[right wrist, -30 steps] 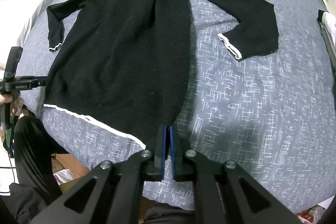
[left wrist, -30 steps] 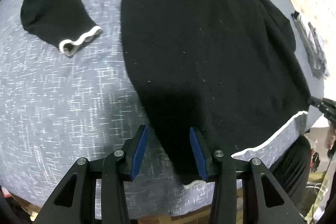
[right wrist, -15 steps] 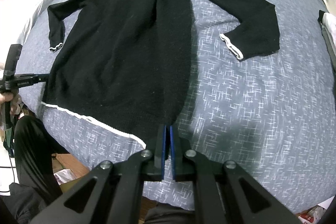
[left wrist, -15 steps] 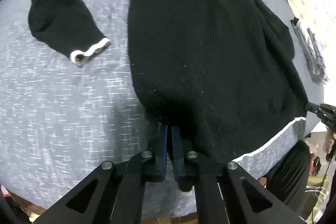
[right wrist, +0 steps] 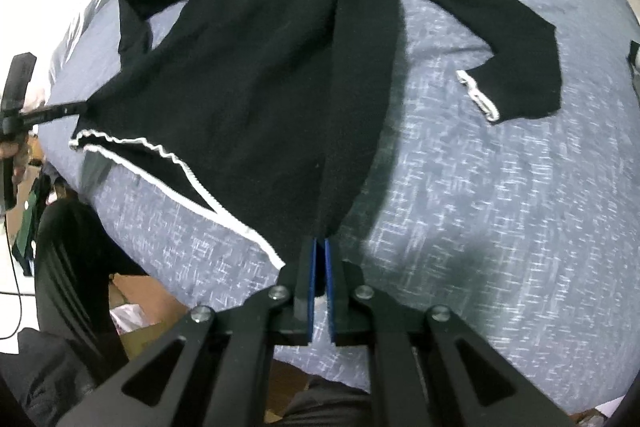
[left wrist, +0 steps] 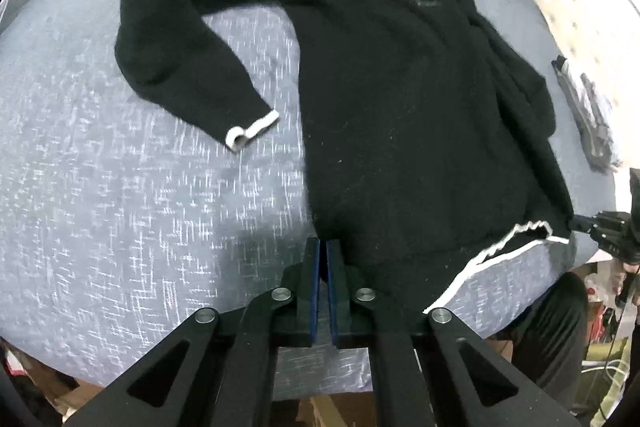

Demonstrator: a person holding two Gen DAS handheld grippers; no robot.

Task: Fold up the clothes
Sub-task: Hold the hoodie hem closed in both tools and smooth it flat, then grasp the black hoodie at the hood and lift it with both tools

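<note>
Blue bedspread (left wrist: 120, 207), black sweater (left wrist: 400, 107) hem corners between fingers (left wrist: 310, 267).

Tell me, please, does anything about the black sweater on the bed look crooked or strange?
Yes. The sweater is not flat: its white-trimmed hem gapes open where both tongs pinch the bottom corners. One cuff is curled over. Nothing looks torn or spilled.
</note>
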